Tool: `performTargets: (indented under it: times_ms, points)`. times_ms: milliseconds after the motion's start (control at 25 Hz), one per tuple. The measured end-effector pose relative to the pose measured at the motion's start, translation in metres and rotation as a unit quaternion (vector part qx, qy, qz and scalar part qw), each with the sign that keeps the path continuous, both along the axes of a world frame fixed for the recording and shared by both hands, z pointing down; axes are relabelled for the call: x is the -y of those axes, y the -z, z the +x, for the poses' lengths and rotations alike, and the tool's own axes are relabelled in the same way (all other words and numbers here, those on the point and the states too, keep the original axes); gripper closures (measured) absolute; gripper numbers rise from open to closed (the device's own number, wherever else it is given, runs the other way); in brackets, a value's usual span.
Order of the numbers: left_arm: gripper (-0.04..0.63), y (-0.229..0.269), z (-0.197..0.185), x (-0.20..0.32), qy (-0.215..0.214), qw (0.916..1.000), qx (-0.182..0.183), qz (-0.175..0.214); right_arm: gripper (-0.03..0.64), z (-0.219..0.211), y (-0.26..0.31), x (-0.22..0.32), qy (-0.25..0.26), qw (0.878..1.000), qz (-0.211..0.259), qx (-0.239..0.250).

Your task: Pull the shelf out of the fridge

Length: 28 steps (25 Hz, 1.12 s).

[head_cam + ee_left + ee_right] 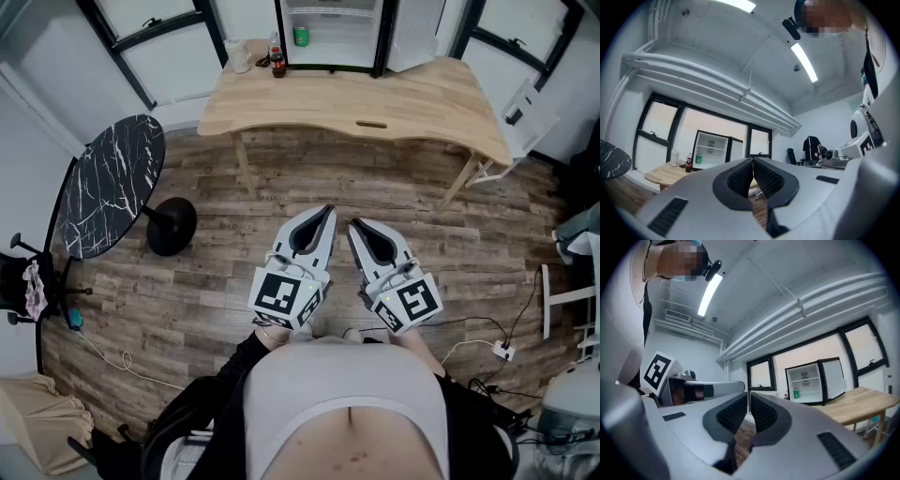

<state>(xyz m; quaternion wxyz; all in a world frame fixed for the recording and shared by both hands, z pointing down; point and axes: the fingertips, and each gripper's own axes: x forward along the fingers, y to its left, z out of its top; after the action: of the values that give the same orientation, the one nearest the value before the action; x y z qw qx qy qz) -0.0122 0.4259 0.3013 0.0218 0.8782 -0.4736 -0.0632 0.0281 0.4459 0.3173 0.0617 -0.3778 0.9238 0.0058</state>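
Observation:
The small white fridge point(330, 33) stands open on the far edge of the wooden table point(375, 103), its door point(412, 28) swung to the right. Inside are a white shelf point(330, 10) and a green can point(301, 36). The fridge point(711, 149) appears far ahead in the left gripper view, and the fridge point(804, 383) with its shelf point(803, 379) in the right gripper view. My left gripper point(327, 211) and right gripper point(354, 225) are held side by side close to my body over the wooden floor, well short of the table. Both are shut with nothing between the jaws.
A cola bottle point(277, 58) and a white jar point(238, 56) stand on the table left of the fridge. A round black marble table point(111, 183) is at the left, a black chair point(28, 281) beyond it. Cables and a power strip point(503, 351) lie on the floor at right.

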Motion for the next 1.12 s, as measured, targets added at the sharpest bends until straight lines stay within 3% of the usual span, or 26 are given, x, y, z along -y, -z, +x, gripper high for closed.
performTargets:
  times_ms: [1120]
  points:
    - [0.589, -0.001, -0.015, 0.008, -0.012, 0.9999, -0.005, 0.001, 0.574, -0.012, -0.004, 0.012, -0.018, 1.0, -0.006, 0.012]
